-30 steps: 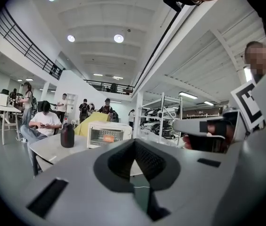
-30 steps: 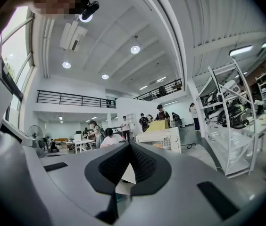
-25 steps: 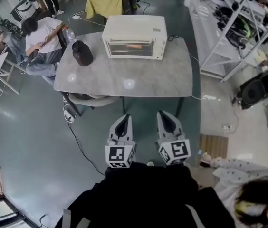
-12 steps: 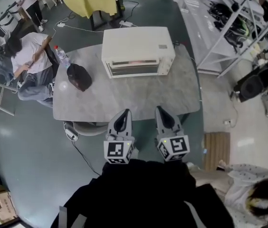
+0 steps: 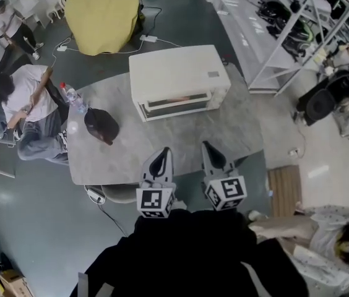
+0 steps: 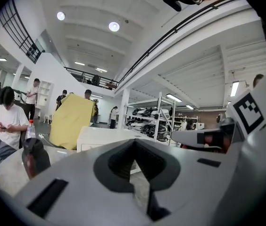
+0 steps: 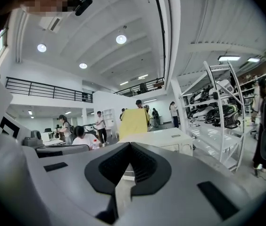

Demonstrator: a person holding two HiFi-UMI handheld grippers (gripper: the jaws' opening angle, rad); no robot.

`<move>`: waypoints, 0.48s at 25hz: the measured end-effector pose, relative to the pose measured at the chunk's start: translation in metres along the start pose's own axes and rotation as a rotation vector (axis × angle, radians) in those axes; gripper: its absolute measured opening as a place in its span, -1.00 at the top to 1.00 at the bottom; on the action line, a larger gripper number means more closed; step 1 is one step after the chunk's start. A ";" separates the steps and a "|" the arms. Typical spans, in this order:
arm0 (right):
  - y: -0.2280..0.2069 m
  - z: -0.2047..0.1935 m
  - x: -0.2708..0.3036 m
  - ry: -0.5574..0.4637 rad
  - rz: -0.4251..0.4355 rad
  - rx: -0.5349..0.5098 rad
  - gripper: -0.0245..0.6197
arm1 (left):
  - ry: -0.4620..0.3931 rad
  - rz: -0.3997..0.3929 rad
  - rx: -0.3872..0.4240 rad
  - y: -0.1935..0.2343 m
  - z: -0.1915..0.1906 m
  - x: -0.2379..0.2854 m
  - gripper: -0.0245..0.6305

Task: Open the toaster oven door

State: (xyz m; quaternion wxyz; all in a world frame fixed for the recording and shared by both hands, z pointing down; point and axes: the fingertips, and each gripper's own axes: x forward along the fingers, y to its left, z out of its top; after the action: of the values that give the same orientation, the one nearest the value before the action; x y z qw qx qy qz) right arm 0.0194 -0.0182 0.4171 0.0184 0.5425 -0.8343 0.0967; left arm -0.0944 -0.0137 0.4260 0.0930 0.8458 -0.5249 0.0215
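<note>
The grey stone-look surface [image 5: 236, 135] carries the cream boxy toaster oven [image 5: 177, 73], door shut, facing the person; its handle probably tops the door; left tool [image 5: 161, 156] and right tool [image 5: 210, 150] hover closed and empty, well short; part one's jaws before reaching.

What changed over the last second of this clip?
The person stepped toward the table; the toaster oven now sits closer. Nothing was grasped. Unchanged: oven door closed, left gripper and right gripper shut, empty, side by side.
</note>
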 end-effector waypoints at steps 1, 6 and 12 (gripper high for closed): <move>0.000 -0.002 0.003 0.009 -0.007 0.001 0.91 | 0.005 -0.002 -0.006 0.004 -0.002 0.002 0.92; -0.007 -0.005 0.017 0.033 -0.031 0.005 0.91 | 0.032 -0.009 -0.032 0.016 -0.008 0.015 0.92; -0.023 -0.001 0.040 0.032 -0.036 0.008 0.91 | 0.033 -0.005 -0.019 0.028 -0.001 0.038 0.92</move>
State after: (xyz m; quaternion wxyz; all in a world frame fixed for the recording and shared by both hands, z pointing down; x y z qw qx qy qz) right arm 0.0234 -0.0630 0.4266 0.0314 0.5561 -0.8234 0.1082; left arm -0.1026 -0.0590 0.4359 0.1098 0.8456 -0.5215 0.0302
